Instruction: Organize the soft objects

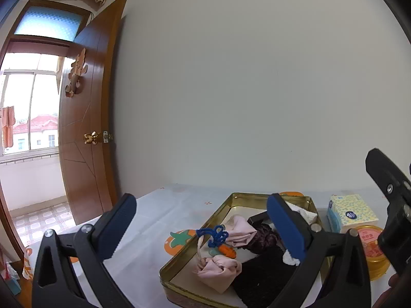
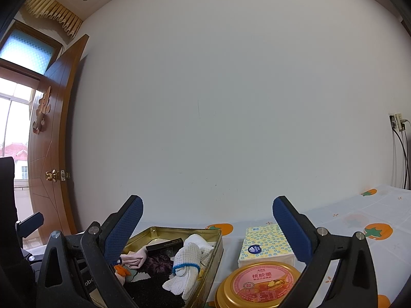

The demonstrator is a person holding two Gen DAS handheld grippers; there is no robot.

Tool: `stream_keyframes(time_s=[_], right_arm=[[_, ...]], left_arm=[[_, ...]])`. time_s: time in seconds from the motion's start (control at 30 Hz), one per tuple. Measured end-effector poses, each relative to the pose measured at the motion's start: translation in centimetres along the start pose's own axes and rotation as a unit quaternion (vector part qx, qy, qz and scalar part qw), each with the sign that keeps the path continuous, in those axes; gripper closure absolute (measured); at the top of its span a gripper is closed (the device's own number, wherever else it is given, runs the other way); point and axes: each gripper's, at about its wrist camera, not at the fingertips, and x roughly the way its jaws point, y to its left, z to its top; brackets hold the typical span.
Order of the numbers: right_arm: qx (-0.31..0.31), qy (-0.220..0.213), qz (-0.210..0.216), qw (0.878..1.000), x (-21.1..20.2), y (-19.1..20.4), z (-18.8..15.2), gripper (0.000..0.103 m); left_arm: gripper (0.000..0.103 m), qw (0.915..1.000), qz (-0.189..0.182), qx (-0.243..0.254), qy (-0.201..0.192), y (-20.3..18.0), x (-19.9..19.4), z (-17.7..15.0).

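Pale plain wall fills the background, with a brown wooden door (image 1: pixel 87 118) standing open at far left beside a bright window (image 1: pixel 28 107). Down below, a worktop under a white cloth printed with orange persimmons (image 1: pixel 159 205) carries everything.

Left gripper (image 1: pixel 201 227) hangs above the worktop, raised and level, jaws spread wide, nothing between them; its black arms end in ribbed blue pads (image 1: pixel 120 228). Just under and between those pads sits the shallow rectangular gold metal tin (image 1: pixel 232 197), the soft things heaped inside. Nearest the left pad: a knotted pale pink cloth bundle (image 1: pixel 219 272), with a blue braided cord (image 1: pixel 214 234) and a small orange felt carrot (image 1: pixel 227 251) above it. A folded pink fabric piece (image 1: pixel 241 231) lies further in, touching a dark purple fuzzy scrunchie (image 1: pixel 264 237). Black fleecy cloth (image 1: pixel 264 274) covers the tin's near right corner.

Over to the right wrist view: a white knitted work glove with a blue cuff band (image 2: pixel 188 264) lies draped along the tin's right side, next to a slim black box (image 2: pixel 165 245). Right gripper (image 2: pixel 208 220) is also held up and released, empty, the tin below its left pad. Between its pads stand a yellow dotted tissue pack (image 2: pixel 264 243) and, touching it in front, a round gold-rimmed can with a pink label (image 2: pixel 259 285).
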Motion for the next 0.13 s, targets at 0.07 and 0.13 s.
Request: stream_keyframes(time_s=[0.07, 0.13], right_arm=[[0.000, 0.000, -0.001, 1.000, 0.02, -0.02, 0.00, 0.000], [0.001, 0.000, -0.002, 1.000, 0.01, -0.07, 0.00, 0.000]], left_arm=[[0.000, 1.0000, 0.000, 0.000, 0.001, 0.02, 0.05, -0.01], [0.000, 1.0000, 0.002, 0.000, 0.004, 0.02, 0.13, -0.04]])
